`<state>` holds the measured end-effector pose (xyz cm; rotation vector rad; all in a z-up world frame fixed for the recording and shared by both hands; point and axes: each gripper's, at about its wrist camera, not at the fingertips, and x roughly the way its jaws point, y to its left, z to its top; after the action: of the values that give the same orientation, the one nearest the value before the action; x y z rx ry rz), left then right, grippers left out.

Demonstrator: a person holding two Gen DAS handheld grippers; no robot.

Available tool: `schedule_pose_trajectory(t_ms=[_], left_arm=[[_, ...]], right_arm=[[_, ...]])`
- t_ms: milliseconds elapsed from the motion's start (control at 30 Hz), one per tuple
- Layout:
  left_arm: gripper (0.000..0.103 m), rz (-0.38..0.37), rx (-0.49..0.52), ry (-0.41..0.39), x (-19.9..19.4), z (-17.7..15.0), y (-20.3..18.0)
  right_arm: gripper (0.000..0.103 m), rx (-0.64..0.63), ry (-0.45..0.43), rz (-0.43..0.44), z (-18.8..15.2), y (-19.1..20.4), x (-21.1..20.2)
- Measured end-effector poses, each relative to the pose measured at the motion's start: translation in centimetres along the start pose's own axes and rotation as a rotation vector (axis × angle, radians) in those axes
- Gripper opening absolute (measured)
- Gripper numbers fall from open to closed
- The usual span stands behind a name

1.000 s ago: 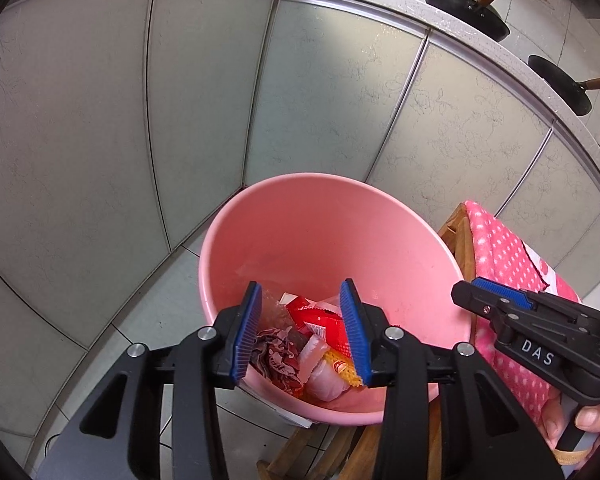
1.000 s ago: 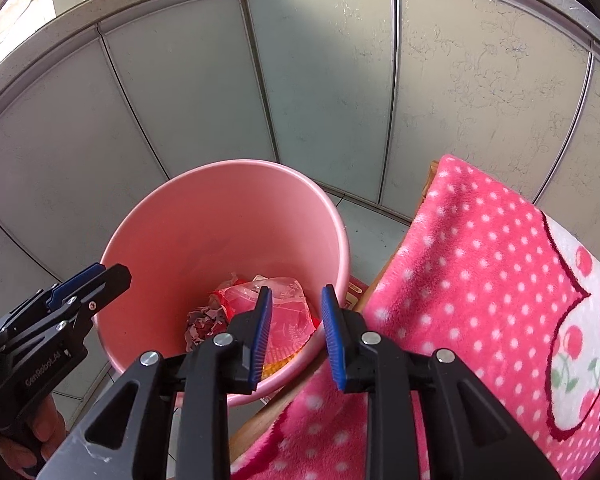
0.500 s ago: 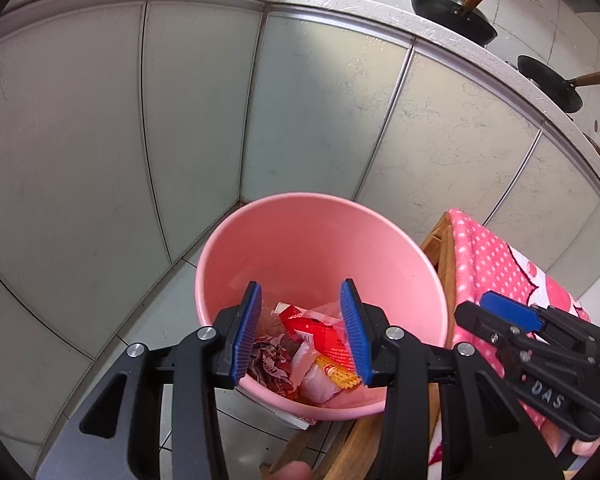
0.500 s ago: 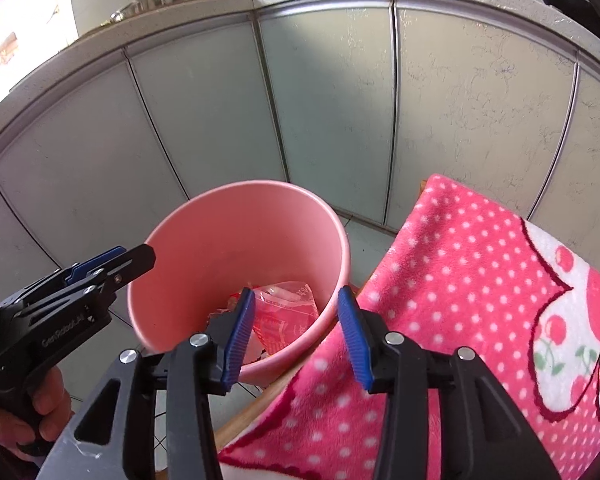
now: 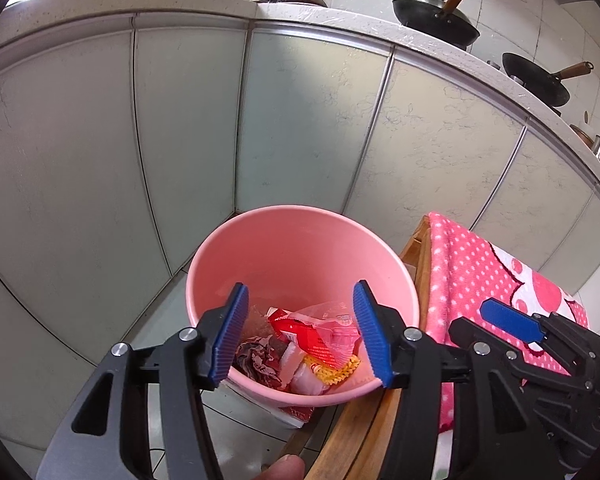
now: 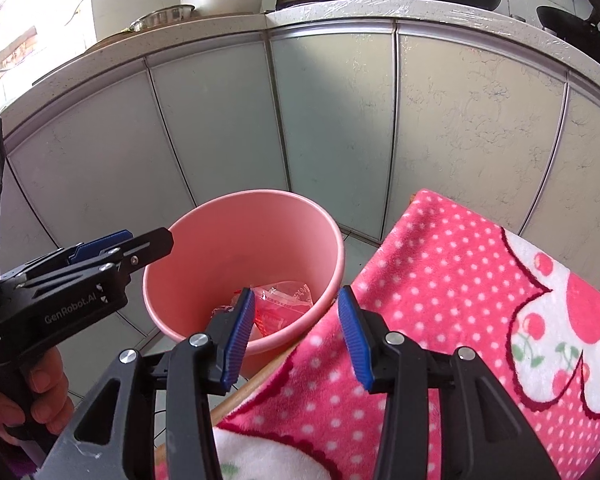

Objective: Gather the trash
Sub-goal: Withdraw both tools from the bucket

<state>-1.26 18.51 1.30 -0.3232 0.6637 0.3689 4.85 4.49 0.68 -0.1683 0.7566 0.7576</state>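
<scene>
A pink bucket point(image 5: 300, 248) stands on the tiled floor against the cabinets; it also shows in the right wrist view point(image 6: 236, 248). Inside lie trash wrappers: a red-and-clear packet point(image 5: 320, 334) point(image 6: 284, 304), a crumpled dark wrapper point(image 5: 260, 360) and a yellow piece point(image 5: 334, 370). My left gripper point(image 5: 302, 342) is open and empty, above the bucket's near rim. My right gripper point(image 6: 296, 338) is open and empty, above the bucket's right edge and the pink blanket. Each gripper shows in the other's view, the right point(image 5: 512, 322) and the left point(image 6: 140, 246).
A pink polka-dot blanket point(image 6: 480, 300) covers a wooden seat point(image 5: 364, 432) right of the bucket. Grey cabinet doors point(image 5: 300, 128) stand behind. Black pans point(image 5: 436, 20) sit on the counter above. A white-and-red packet point(image 5: 292, 414) lies under the bucket's near edge.
Both grippers have pulled up and back from the bucket, which looks smaller and lower. The right gripper's jaws have opened wider. The trash stays in the bucket.
</scene>
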Motion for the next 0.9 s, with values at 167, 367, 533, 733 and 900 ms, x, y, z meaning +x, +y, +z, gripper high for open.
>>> schedule_pose_trajectory(t_ms=[167, 367, 533, 733, 900], left_arm=[[0.055, 0.003, -0.005, -0.015, -0.9, 0.0, -0.6], [0.055, 0.006, 0.013, -0.022, -1.8, -0.2, -1.6], [0.055, 0.011, 0.028, -0.031, -2.6, -0.6, -2.4], [0.055, 0.016, 0.048, -0.033, -3.2, -1.2, -3.4], [0.055, 0.032, 0.073, -0.052, -3.9, -1.9, -4.3]], right_arm=[[0.043, 0.007, -0.008, 0.003, -0.5, -0.1, -0.8], [0.043, 0.015, -0.020, 0.004, -0.9, -0.5, -1.6], [0.043, 0.037, -0.034, 0.002, -1.2, -1.2, -2.6], [0.044, 0.056, -0.040, -0.002, -1.7, -1.8, -3.6], [0.044, 0.054, -0.052, -0.004, -2.2, -1.8, -4.3]])
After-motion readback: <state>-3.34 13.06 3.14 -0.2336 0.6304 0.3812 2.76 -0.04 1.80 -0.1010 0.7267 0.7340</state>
